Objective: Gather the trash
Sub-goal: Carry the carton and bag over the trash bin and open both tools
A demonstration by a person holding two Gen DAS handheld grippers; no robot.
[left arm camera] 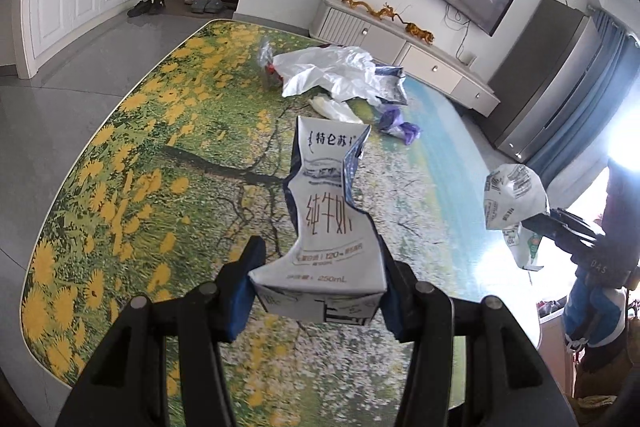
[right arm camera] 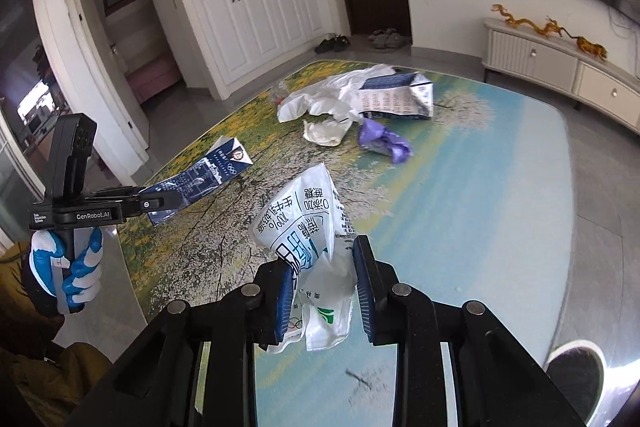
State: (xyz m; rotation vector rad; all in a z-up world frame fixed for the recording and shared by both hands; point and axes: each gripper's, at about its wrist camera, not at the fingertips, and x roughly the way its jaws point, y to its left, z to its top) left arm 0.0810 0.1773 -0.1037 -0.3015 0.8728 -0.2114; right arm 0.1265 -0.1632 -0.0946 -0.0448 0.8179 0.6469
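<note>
Floral table [left arm camera: 120, 147], left tool [left arm camera: 320, 291] clamping milk carton [left arm camera: 328, 211], right tool [right arm camera: 324, 287] pinching yogurt pouch [right arm camera: 304, 219]

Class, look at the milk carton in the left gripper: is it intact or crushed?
Crushed. The milk carton is creased and buckled at its waist, its top flattened, clamped at its base by the left gripper.

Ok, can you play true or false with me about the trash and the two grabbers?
1. The left gripper holds a crushed milk carton. True.
2. The right gripper holds nothing. False: it is shut on a crumpled pouch.
3. A purple wrapper lies on the table. True.
4. All the trash is gone from the table. False: a white bag, another carton and more scraps lie there.
5. The hand on the left gripper wears a blue and white glove. True.
</note>
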